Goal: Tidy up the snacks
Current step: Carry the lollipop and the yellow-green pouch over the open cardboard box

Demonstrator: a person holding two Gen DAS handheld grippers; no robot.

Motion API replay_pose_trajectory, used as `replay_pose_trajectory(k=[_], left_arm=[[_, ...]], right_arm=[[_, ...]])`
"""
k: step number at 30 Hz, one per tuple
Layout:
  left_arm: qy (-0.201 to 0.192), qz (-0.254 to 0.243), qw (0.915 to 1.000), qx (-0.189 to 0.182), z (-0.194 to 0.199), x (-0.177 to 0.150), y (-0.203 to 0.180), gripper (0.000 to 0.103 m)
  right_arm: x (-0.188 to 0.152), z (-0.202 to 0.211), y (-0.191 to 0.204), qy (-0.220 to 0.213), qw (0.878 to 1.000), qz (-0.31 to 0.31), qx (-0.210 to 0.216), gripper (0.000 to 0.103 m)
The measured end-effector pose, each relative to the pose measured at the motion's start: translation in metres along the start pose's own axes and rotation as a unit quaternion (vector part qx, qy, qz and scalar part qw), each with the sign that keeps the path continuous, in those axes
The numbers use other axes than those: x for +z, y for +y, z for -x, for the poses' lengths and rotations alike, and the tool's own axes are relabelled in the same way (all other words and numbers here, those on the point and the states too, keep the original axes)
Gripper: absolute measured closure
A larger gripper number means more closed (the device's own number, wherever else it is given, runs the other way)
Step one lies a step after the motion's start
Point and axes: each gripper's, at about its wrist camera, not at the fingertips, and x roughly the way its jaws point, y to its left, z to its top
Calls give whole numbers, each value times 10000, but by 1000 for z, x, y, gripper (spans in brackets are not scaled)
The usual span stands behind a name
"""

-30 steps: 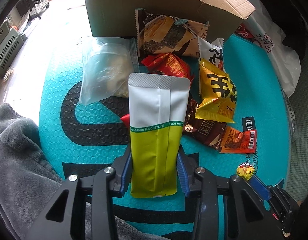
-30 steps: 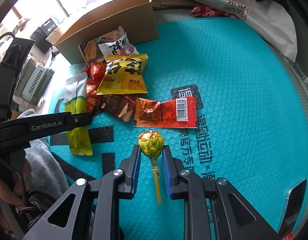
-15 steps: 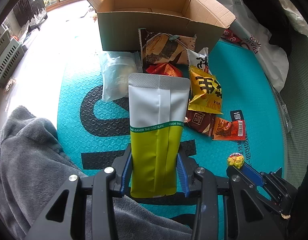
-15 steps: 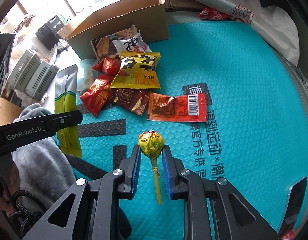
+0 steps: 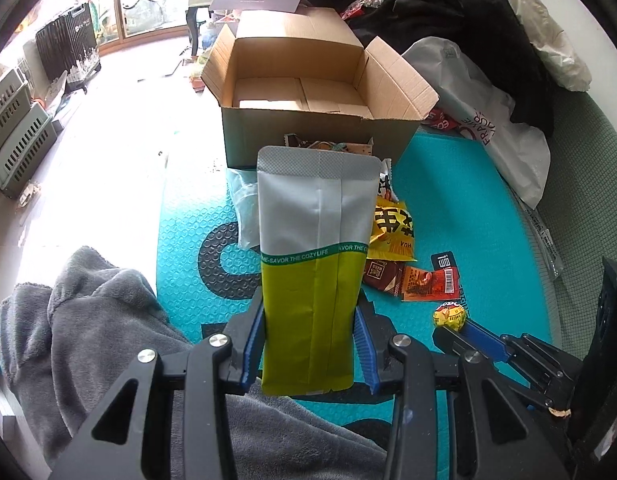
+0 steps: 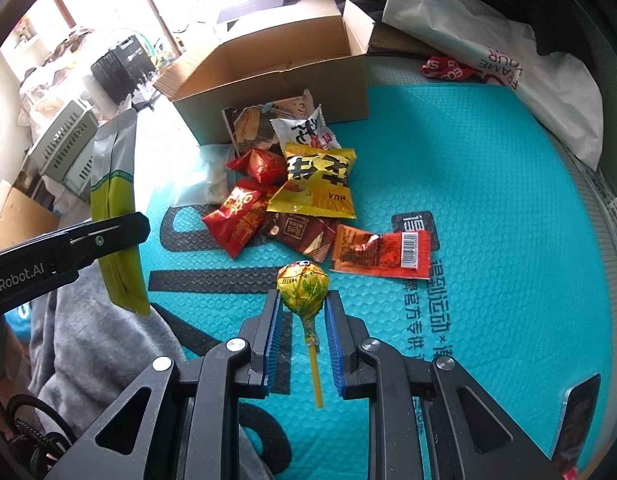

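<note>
Between the blue-padded fingers of the left gripper (image 5: 311, 346), the left wrist view shows a flat foil pouch, silver on its upper part and yellow-green on its lower part (image 5: 313, 264), pinched by its long edges and standing upright above a grey fleece cloth (image 5: 88, 332). Beyond the pouch stands an open brown cardboard box (image 5: 308, 120) at the far end of a teal embossed foam mat (image 5: 460, 184); its flaps are folded outward and only its bare cardboard floor is visible inside. Loose snack packets lie on the mat just in front of the box, among them a yellow crinkled packet with black characters (image 5: 390, 232) and an orange-red sachet with a barcode (image 5: 428, 282). A white plastic bag with printed lettering (image 5: 488, 120) lies to the right of the box. At lower right the right gripper (image 5: 464, 326) holds a round lollipop in a yellow wrapper (image 5: 449, 314). From the right wrist view, the right gripper (image 6: 302, 312) has its pads pressed against the lollipop (image 6: 303, 284) head, the yellow stick pointing back toward the camera. The snack pile, with the yellow packet (image 6: 318, 182) uppermost, the sachet (image 6: 382, 254) at its near right, and a red pillow packet (image 6: 238, 216) at its near left, lies on the mat (image 6: 488, 184) against the box (image 6: 276, 80). The left gripper (image 6: 108, 236) holds the pouch (image 6: 116, 208) at the left edge.
</note>
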Motion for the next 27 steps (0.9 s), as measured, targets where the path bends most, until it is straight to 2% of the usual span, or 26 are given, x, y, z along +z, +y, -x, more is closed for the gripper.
replay_pose_trajectory(k=[10, 17, 27], left_arm=[[-633, 51, 9980, -50, 38, 33, 9, 64], [-913, 215, 9955, -161, 50, 67, 17, 64], [-1250, 156, 9919, -169, 40, 125, 24, 64]], right_arm=[[43, 23, 24, -450, 9986, 261, 105, 82], [82, 31, 37, -681, 9967, 402, 195, 82], [152, 34, 48, -1016, 9920, 721, 197, 82]])
